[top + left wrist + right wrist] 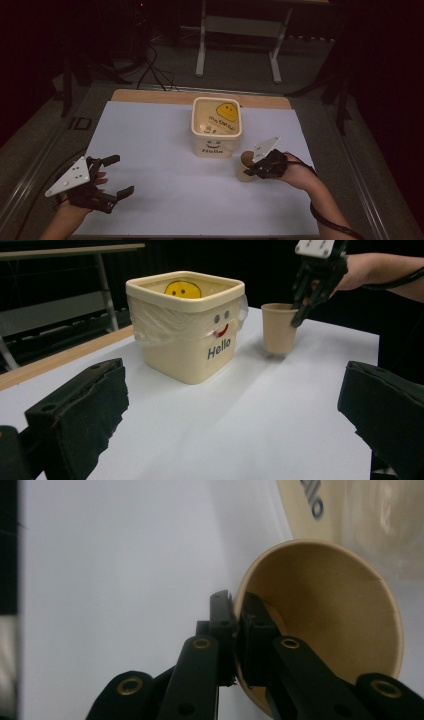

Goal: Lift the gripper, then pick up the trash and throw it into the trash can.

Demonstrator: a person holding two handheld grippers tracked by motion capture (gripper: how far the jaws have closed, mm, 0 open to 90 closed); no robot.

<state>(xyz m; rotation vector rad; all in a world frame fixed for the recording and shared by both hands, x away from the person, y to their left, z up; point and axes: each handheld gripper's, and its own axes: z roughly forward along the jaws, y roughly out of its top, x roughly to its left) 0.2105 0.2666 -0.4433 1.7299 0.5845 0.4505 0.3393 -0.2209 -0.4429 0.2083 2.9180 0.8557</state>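
**Right gripper pinches paper cup rim beside Hello bin**

Paper cup (245, 166) stands upright on the white table sheet (165, 150), just beside the front right corner of the cream bin (216, 126); whether they touch, can't tell. Bin has a plastic liner, "Hello" and a smiley on its front, a yellow face sticker inside. Right gripper (256, 170) comes at the cup from the right, jaws pressed together on the cup's rim wall. Left gripper (117, 176) sits well apart at the sheet's near left, jaws spread, nothing between them. Nothing lies between the cup and the bin.

Right gripper view: one jaw inside the cup (320, 625), one outside, wall clamped between; bin (350, 510) is close behind.

Left gripper view: the cup (278, 327) is upright with a shadow at its base, the right gripper (300, 315) reaching down onto its rim, bin's (187, 325) front lettering readable.

High view: table frame legs and cables on the floor behind the table.
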